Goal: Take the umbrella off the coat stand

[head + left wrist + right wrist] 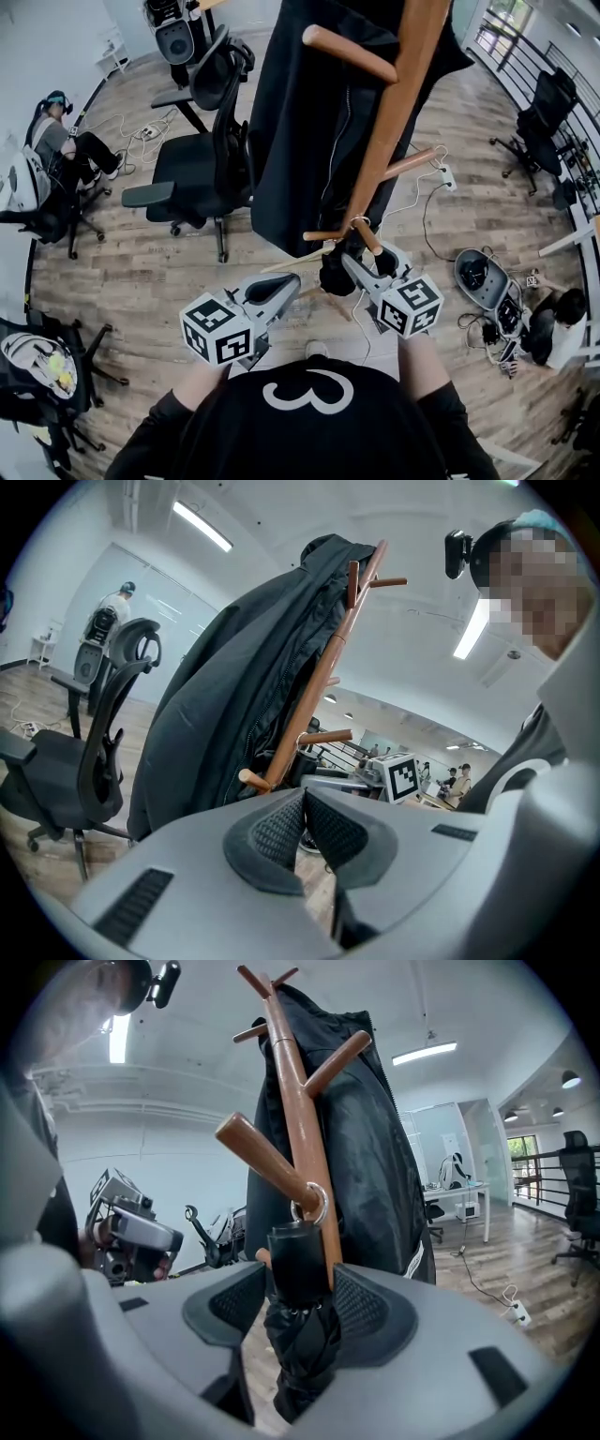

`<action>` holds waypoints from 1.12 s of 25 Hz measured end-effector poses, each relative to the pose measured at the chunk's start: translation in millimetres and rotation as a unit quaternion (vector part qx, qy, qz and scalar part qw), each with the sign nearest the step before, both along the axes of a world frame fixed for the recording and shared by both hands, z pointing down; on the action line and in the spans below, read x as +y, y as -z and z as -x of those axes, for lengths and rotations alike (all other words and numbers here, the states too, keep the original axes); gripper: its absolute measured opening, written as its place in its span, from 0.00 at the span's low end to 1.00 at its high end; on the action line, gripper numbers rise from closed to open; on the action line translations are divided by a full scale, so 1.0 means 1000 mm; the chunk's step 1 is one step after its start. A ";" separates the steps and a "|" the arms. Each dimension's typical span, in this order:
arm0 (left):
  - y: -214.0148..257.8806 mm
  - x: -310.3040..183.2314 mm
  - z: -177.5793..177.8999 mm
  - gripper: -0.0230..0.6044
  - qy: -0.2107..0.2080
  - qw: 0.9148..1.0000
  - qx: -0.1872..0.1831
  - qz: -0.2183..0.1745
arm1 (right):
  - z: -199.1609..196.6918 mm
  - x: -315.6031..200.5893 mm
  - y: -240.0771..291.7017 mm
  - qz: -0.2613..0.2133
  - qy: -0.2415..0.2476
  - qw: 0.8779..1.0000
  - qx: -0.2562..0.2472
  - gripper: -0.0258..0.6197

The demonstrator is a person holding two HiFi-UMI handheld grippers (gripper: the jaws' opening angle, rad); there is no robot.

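Right gripper view alone shows the umbrella, hung on the coat stand, between the right gripper and its parted jaws; head view half-hides it. Left gripper closed, empty.

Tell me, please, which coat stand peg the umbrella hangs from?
The low peg pointing toward the person: the metal ring of the umbrella loops over it; the other visible pegs have none.

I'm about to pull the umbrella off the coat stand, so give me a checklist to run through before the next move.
1. Umbrella inside right hand-held gripper: ok.
2. Jaws clamped on it: not ok, they stand wide apart.
3. Ring freed from peg: not ok, hooked over it.
4. Left hand-held gripper out of the way: ok, shut, empty.
5. Jacket clear of lift path: cannot tell.
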State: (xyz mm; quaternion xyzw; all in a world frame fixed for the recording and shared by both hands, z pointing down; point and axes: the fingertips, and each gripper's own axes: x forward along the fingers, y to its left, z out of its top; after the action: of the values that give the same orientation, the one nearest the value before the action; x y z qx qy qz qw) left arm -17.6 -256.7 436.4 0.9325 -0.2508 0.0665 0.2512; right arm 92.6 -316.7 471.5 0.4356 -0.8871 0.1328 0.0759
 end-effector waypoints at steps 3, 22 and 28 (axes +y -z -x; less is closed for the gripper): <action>-0.002 -0.001 0.004 0.06 0.007 1.000 0.000 0.003 | 0.000 -0.002 -0.003 -0.002 -0.005 1.000 -0.001 0.37; -0.003 0.008 0.020 0.06 0.026 1.000 0.002 0.010 | 0.000 -0.003 -0.003 -0.006 -0.029 1.000 -0.010 0.35; -0.002 0.011 0.023 0.06 0.028 1.000 0.002 0.009 | -0.001 -0.005 -0.003 -0.009 -0.037 0.999 -0.005 0.35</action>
State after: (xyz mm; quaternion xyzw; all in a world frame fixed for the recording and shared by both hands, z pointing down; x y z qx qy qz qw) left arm -40.4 -246.1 438.3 0.9228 -0.2761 0.0597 0.2622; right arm 93.9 -321.4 474.7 0.4685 -0.8716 0.1302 0.0625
